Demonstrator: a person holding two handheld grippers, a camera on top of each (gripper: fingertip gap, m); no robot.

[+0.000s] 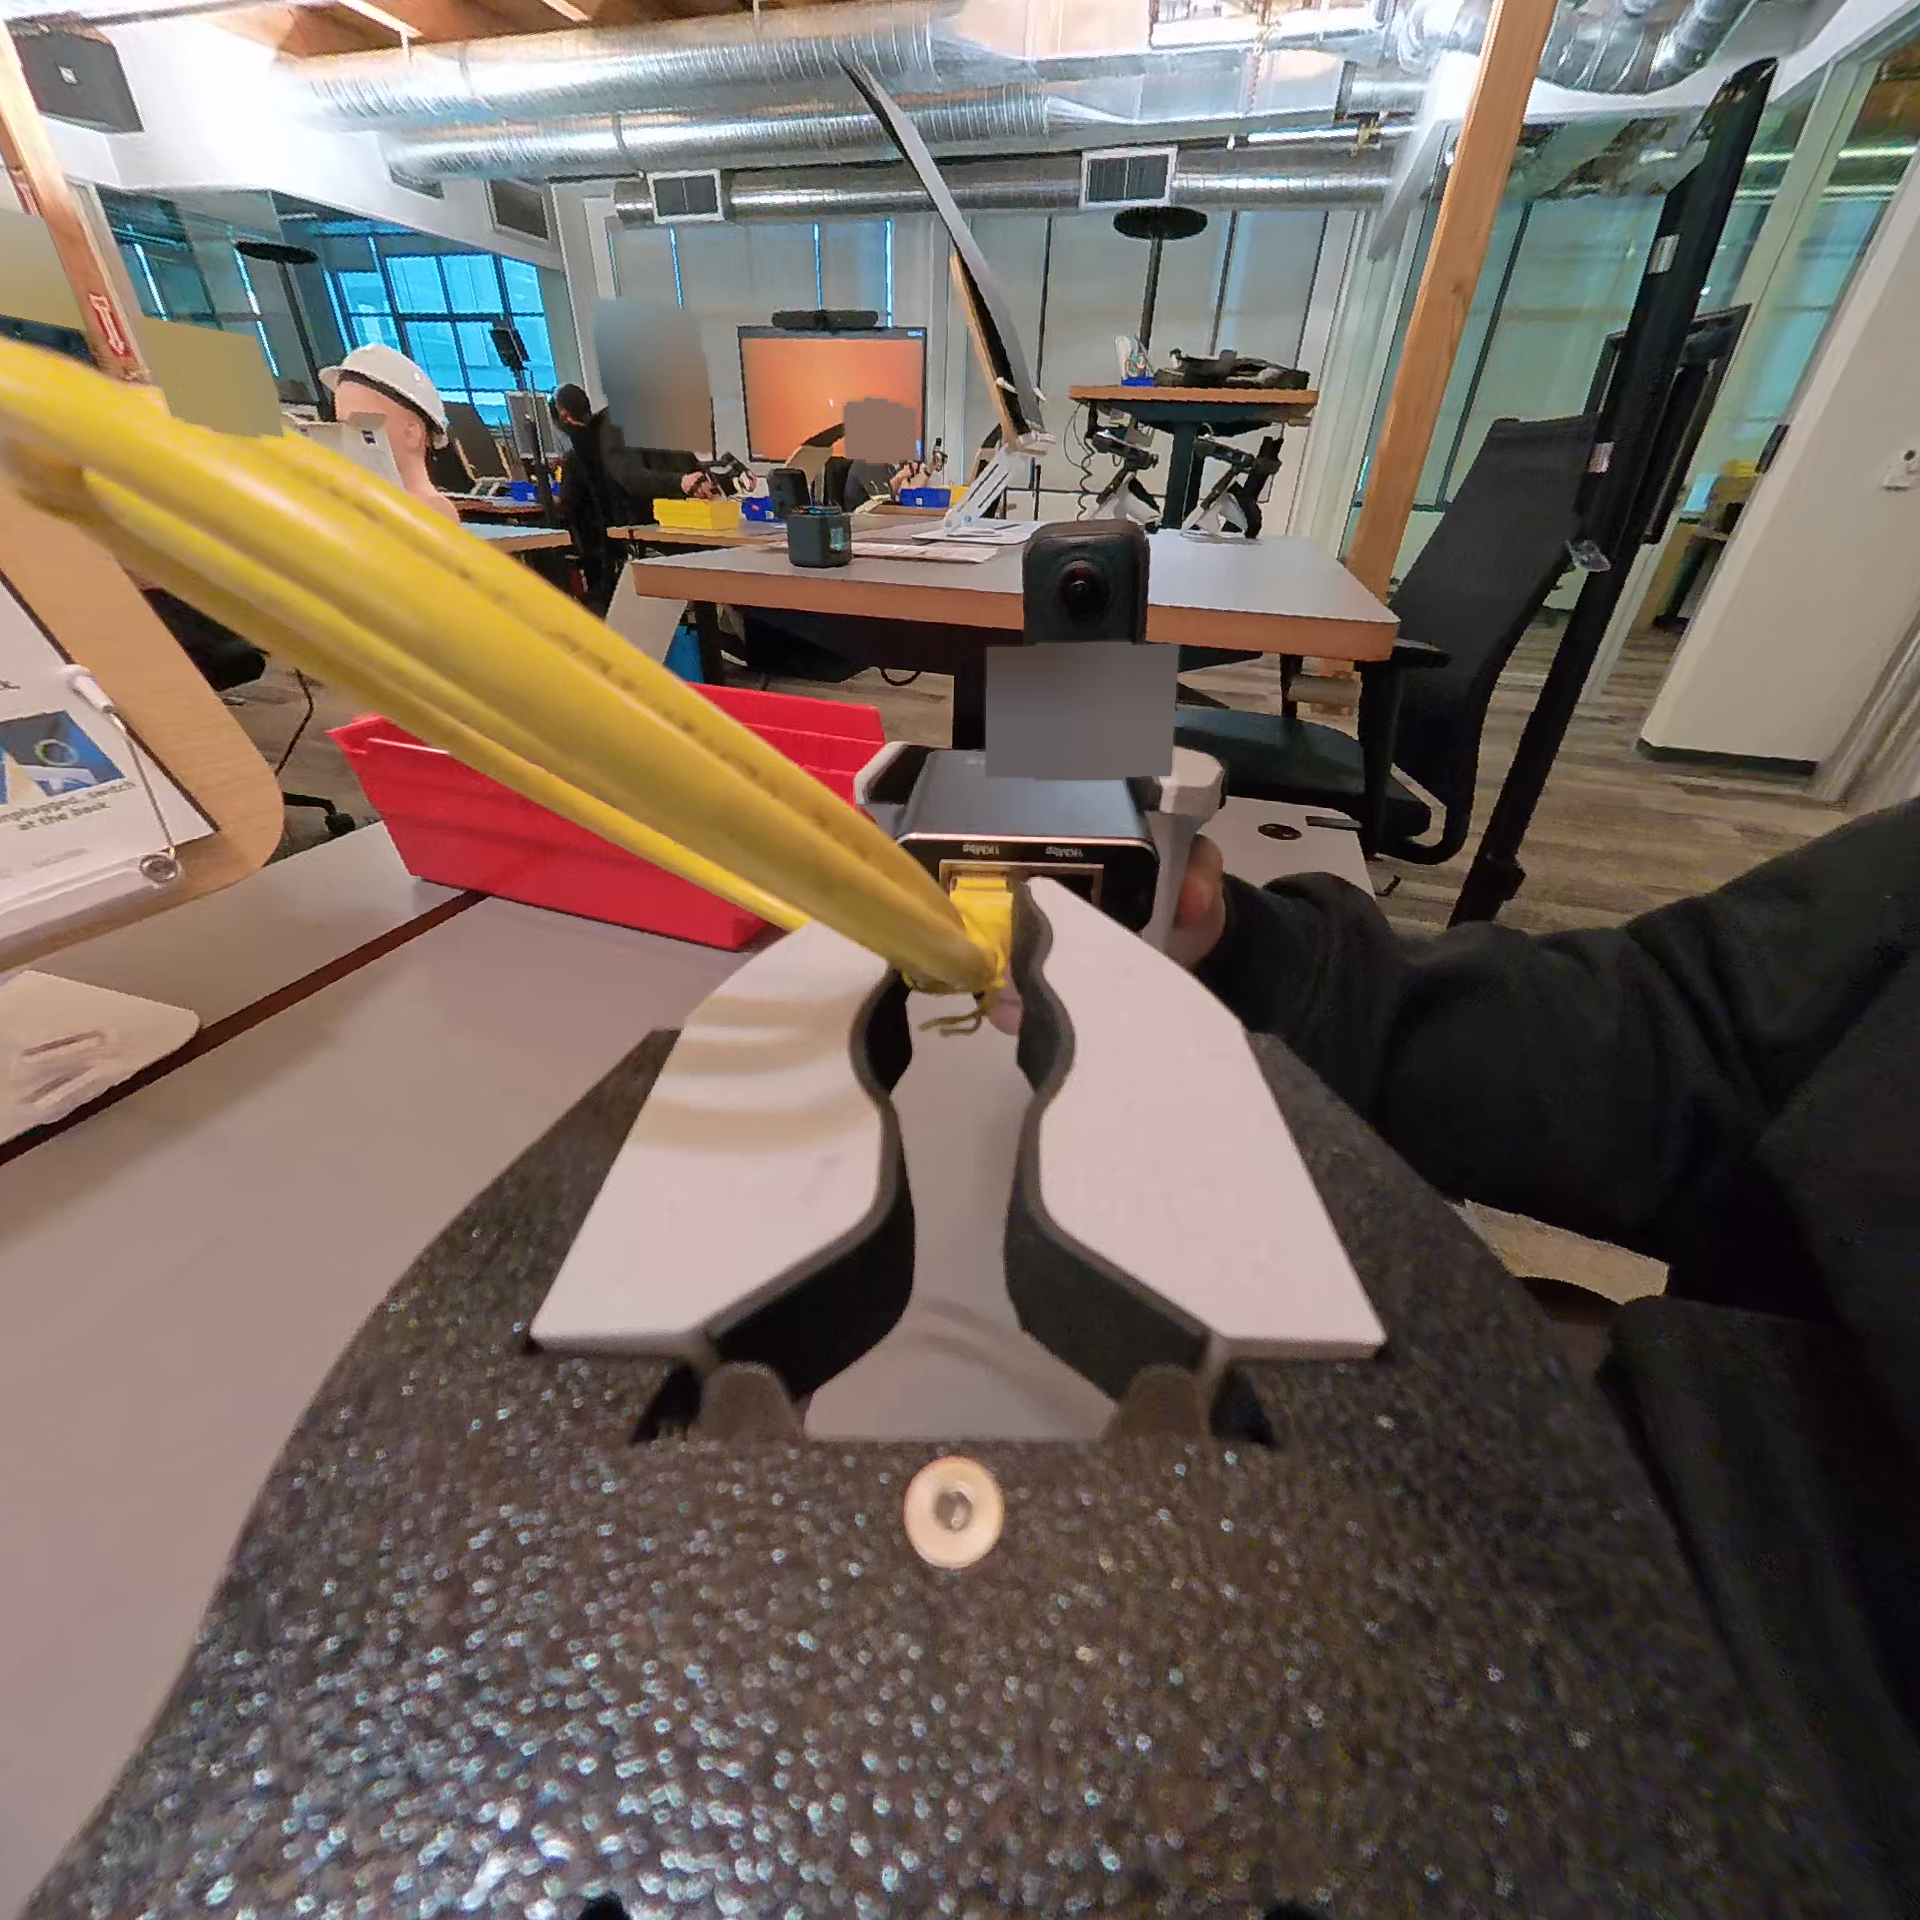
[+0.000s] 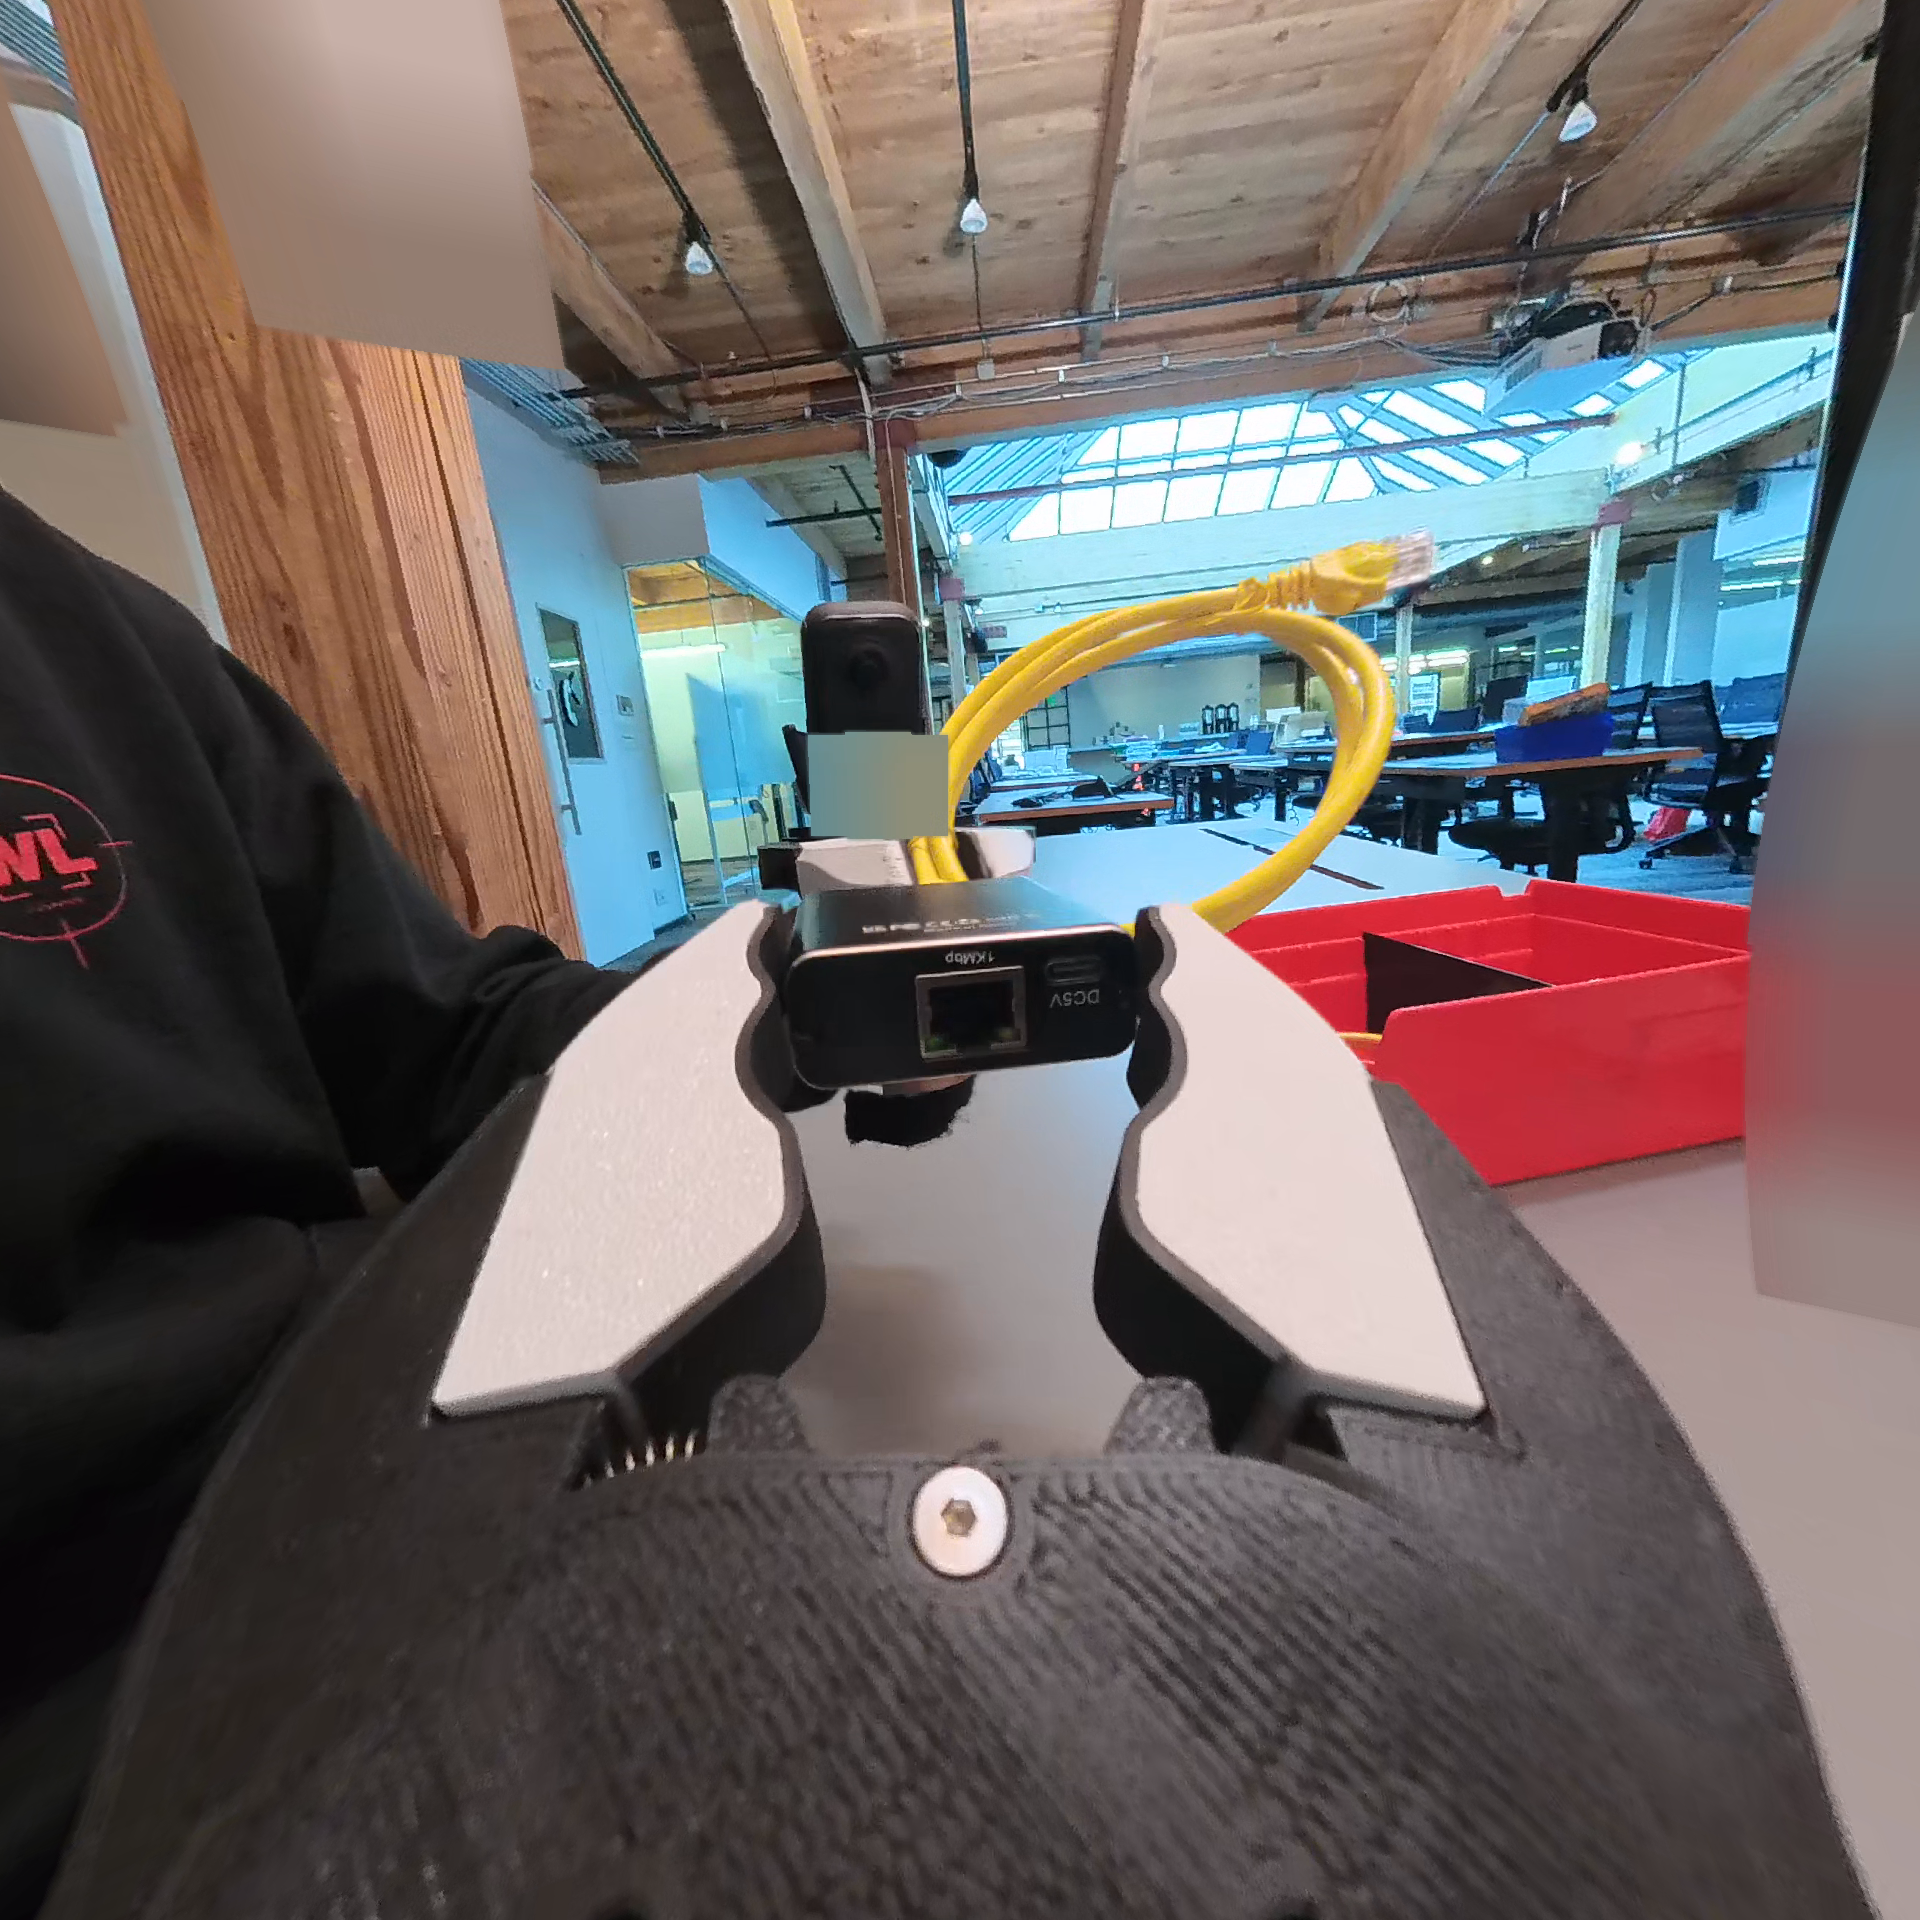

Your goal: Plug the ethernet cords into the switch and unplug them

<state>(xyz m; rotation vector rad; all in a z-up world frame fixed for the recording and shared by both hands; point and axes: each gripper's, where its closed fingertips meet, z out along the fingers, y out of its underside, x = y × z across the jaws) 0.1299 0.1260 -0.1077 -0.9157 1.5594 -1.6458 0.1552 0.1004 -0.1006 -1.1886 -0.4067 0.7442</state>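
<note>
My right gripper (image 2: 958, 961) is shut on a small black switch (image 2: 961, 987) and holds it above the grey table, one empty port facing the camera. In the left wrist view the switch (image 1: 1023, 831) faces me, with the right gripper's fingers (image 1: 1190, 795) at its sides. My left gripper (image 1: 951, 961) is shut on a coiled yellow ethernet cord (image 1: 468, 634) just behind its plug (image 1: 977, 891). The plug sits in the switch's left port; how deep, I cannot tell. In the right wrist view the cord (image 2: 1340, 727) loops up behind the switch, its free plug (image 2: 1361, 571) in the air.
A red divided bin (image 1: 582, 821) stands on the table (image 1: 260, 1143) behind the switch; it also shows in the right wrist view (image 2: 1558, 1029). A wood-framed sign (image 1: 114, 790) stands at the left. A person's black sleeve (image 1: 1558, 1039) reaches in from the right.
</note>
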